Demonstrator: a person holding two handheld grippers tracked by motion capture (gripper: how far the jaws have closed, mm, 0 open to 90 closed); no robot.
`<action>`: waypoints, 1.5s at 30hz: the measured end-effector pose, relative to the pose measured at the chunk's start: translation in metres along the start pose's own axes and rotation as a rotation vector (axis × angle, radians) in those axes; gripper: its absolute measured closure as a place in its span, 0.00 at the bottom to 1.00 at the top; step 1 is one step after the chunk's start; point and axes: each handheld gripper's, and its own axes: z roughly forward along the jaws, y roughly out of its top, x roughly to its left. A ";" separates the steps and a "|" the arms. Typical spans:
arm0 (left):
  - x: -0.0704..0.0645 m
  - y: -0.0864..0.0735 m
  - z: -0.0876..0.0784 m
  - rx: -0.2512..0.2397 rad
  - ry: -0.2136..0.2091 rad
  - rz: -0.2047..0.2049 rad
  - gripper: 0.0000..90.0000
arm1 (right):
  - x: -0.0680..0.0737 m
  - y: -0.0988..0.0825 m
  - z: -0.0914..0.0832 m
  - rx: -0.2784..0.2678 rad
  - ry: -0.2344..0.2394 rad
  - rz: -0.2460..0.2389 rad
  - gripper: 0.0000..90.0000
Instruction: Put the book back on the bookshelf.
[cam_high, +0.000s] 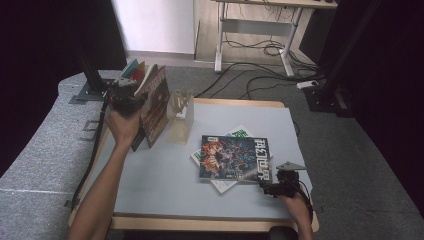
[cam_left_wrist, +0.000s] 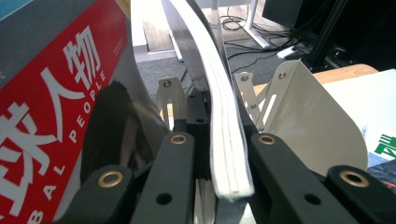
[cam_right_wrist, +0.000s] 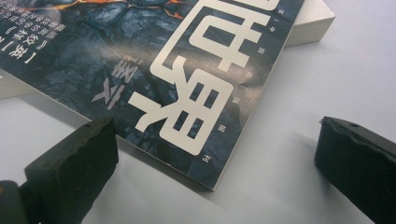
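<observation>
My left gripper (cam_high: 125, 97) is at the table's back left, shut on an upright magazine (cam_high: 156, 105) with a dark reddish cover. In the left gripper view its white page edges (cam_left_wrist: 229, 140) are pinched between the black jaws of the left gripper (cam_left_wrist: 223, 140). A white bookend (cam_high: 181, 112) (cam_left_wrist: 308, 121) stands just to the right of it. My right gripper (cam_high: 272, 187) (cam_right_wrist: 215, 140) rests open at the front right, its jaws either side of the near corner of a dark magazine (cam_high: 234, 157) (cam_right_wrist: 177, 70) lying flat.
A red-covered magazine (cam_left_wrist: 51, 116) stands to the left of the held one, among several upright books (cam_high: 134, 70). Under the dark magazine lies a white and green book (cam_high: 240, 133). The grey tabletop (cam_high: 165, 185) has bare room at front left. Desk legs and cables are beyond.
</observation>
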 end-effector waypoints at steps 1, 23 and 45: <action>0.001 -0.001 0.000 0.000 -0.006 -0.004 0.93 | 0.000 0.000 0.000 0.000 0.000 0.000 0.00; 0.005 -0.005 -0.010 0.035 -0.001 0.033 0.69 | 0.000 0.000 0.000 0.001 -0.003 -0.003 0.00; -0.001 -0.020 -0.021 0.106 -0.145 0.071 0.31 | 0.001 0.000 0.000 0.003 -0.006 -0.005 0.00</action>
